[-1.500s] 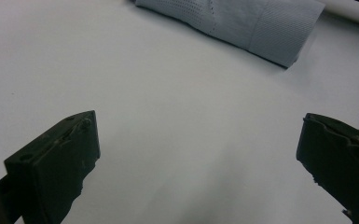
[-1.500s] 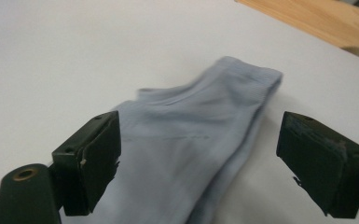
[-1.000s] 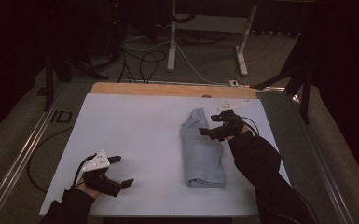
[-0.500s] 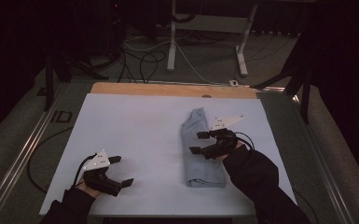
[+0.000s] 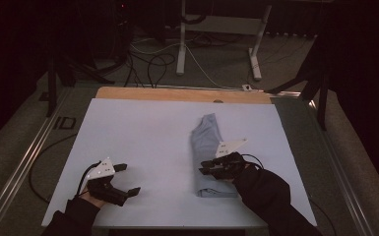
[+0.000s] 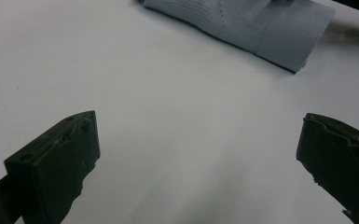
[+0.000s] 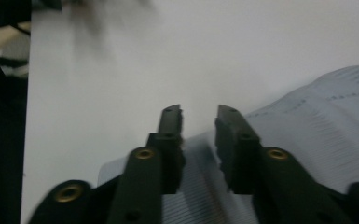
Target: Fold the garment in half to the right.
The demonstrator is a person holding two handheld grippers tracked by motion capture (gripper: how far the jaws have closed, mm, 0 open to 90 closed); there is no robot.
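Note:
A folded light blue-grey cloth (image 5: 206,142) lies lengthwise on the white table (image 5: 142,132), right of centre. My right gripper (image 5: 203,168) hovers low over the cloth's near half, pointing left across it. Its jaws have just been closing and now stand a narrow gap apart. In the right gripper view (image 7: 199,114) the cloth (image 7: 317,135) lies under and to the right of the jaws, and I see no fold pinched between the pads. My left gripper (image 5: 129,179) rests at the near left of the table, open wide (image 6: 198,144) with bare table between its jaws. The cloth's end (image 6: 261,28) lies far ahead of it.
A wooden strip (image 5: 182,94) borders the table's far edge. Beyond it stand a white table leg frame (image 5: 182,44) and cables (image 5: 147,64) on the floor. A metal rail (image 5: 24,162) runs along the left side. Dark sleeves enter from the bottom.
My right gripper has moved down the cloth toward the near end and lower, and its jaws have narrowed from wide open to a small gap. The left gripper has stayed put.

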